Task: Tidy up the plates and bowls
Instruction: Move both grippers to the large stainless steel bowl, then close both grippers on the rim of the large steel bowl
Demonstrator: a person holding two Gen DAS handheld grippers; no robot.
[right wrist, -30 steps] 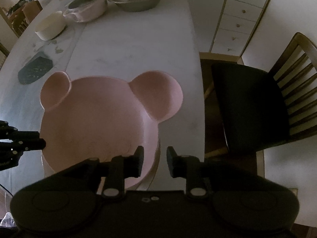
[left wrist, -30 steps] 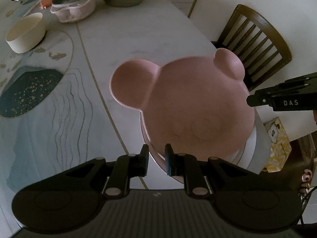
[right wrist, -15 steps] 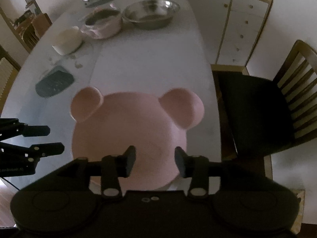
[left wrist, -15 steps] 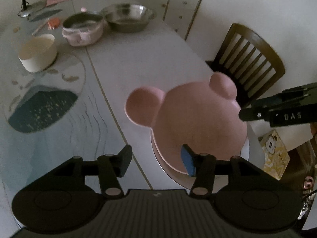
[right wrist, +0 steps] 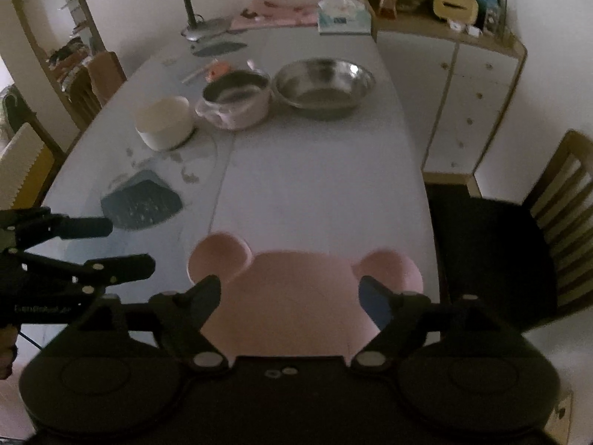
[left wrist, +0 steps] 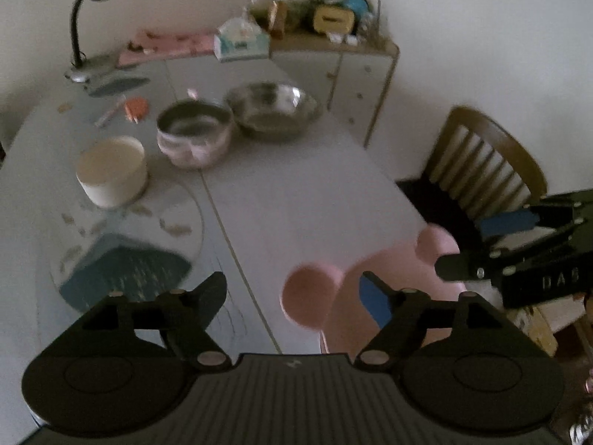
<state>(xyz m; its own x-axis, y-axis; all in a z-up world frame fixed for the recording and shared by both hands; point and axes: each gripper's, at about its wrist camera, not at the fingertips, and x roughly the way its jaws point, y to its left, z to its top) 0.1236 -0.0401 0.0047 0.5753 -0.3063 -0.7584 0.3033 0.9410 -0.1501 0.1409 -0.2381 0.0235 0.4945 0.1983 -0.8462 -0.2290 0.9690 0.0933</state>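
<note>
Left gripper [left wrist: 292,289]: hovering above the near end of the table, jaws spread wide apart and gripping nothing
Right gripper [right wrist: 289,293]: hanging just over the pink plate, jaws also wide apart, nothing between them
Bear-shaped pink plate [right wrist: 296,296]: lying at the near table edge, directly below the right gripper and to the right of the left one; both round ears are pointing toward the far end of the table
Table [right wrist: 318,185]: stretching away from the plate, bare in the middle
Cream bowl [right wrist: 165,122]: sitting far up the table on the left, well apart from the plate
Pink pot with steel rim [right wrist: 235,102]: standing just beside the cream bowl
Steel bowl [right wrist: 324,85]: resting just right of the pink pot, near the far end
Step in hand: judging by both jaws being empty and the plate lying flat, the plate looks placed and the hands appear to be between items
Next move: probably reaching across to the far vessels, the cream bowl being nearest to the left gripper; it calls for a long forward reach and jaws straddling the rim
Count: one pink plate showing, one cream bowl, one pink pot, one steel bowl; anything under the plate is hidden
Chair [right wrist: 519,241]: standing at the table's right side
</note>
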